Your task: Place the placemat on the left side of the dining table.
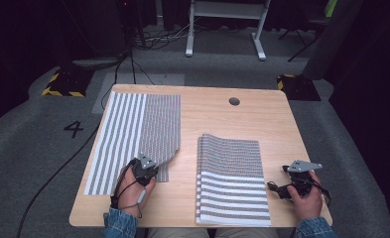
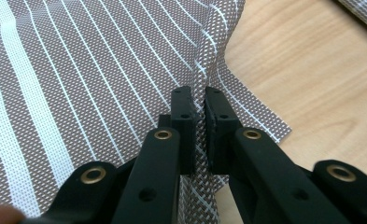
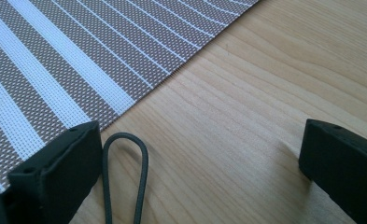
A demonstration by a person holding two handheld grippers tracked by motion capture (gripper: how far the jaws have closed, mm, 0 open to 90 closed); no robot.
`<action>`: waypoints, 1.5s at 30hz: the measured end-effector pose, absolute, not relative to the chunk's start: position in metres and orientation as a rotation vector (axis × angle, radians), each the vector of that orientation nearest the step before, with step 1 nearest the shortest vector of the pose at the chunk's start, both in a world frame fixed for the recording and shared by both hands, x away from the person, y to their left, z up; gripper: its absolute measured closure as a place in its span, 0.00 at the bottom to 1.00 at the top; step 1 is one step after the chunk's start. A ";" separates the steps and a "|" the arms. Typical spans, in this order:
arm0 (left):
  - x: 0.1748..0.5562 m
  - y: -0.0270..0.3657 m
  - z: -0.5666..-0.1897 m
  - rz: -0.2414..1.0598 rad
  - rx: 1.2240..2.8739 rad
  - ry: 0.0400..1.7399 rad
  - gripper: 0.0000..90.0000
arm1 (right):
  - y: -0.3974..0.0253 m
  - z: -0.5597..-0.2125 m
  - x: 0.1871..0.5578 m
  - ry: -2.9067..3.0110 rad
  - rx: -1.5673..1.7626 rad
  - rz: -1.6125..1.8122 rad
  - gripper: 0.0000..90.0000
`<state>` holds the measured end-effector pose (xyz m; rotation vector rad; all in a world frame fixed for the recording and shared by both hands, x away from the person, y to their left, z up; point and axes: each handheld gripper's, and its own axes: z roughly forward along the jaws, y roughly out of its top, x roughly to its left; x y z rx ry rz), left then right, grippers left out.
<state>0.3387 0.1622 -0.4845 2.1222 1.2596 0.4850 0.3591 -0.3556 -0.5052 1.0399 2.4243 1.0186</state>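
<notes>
The left gripper had its jaws closed on a raised fold of the striped mat at its near right corner, evidently to lift or fold it over. That mat lay on the left half of the surface. The right gripper rested beside the stack of mats, jaws wide and holding nothing. The left gripper view showed the pinched fold; the high view did not.

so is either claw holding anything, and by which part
The left claw is shut on the striped placemat, pinching a raised fold near its right edge. The right claw is open over the table, holding nothing.
</notes>
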 end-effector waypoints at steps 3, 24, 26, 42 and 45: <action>0.343 0.165 -0.486 0.472 2.119 1.260 0.92 | -0.356 -0.505 0.359 2.424 1.040 1.018 0.00; 0.337 0.170 -0.481 0.400 2.117 1.260 0.78 | -0.356 -0.505 0.359 2.425 1.040 1.018 0.00; 0.335 0.171 -0.480 0.391 2.100 1.266 0.74 | -0.356 -0.505 0.359 2.425 1.040 1.018 0.00; 0.336 0.165 -0.495 0.514 2.119 1.274 0.42 | -0.356 -0.505 0.359 2.425 1.040 1.018 0.00; 0.335 0.164 -0.496 0.536 2.122 1.262 0.42 | -0.356 -0.505 0.359 2.424 1.040 1.019 0.00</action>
